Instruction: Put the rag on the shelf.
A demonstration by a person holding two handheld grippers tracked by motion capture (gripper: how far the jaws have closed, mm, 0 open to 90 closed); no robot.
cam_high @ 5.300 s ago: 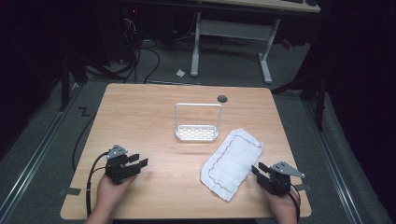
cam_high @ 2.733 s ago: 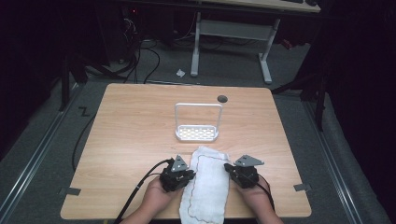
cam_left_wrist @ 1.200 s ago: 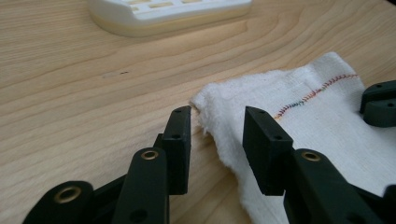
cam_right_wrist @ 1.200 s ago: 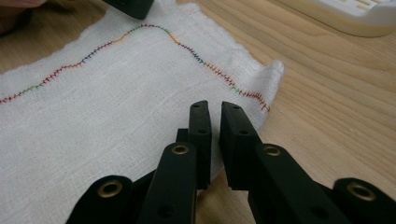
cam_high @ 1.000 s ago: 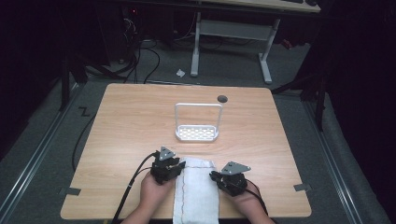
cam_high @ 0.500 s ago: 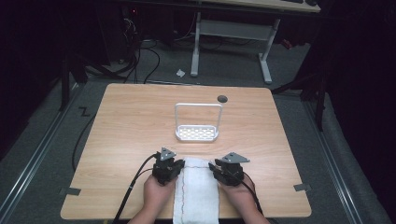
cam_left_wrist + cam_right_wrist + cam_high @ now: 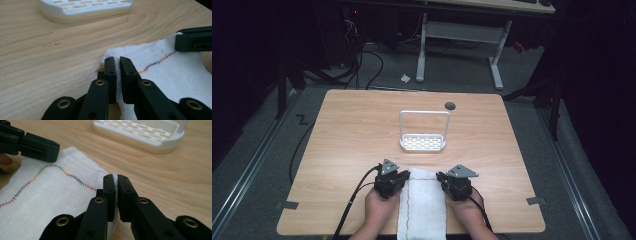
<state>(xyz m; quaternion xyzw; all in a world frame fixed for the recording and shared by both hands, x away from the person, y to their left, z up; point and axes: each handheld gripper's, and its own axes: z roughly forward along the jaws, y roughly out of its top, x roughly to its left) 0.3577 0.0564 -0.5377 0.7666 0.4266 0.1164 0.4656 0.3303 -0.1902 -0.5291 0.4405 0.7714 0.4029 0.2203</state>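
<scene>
Left gripper [image 7: 404, 176] — near the front edge of the wooden table [image 7: 352, 135], jaws pinched on the far left corner of the white cloth [image 7: 422, 210]; in the left gripper view a fold of fabric sits between the pads. The cloth, a folded strip with multicoloured stitching, lies at the middle of the front edge and overhangs it. Right gripper [image 7: 442, 177] — jaws just closing, clamped on the cloth's far right corner. The white slotted rack [image 7: 423, 142] stands beyond the cloth, near the table's centre.
</scene>
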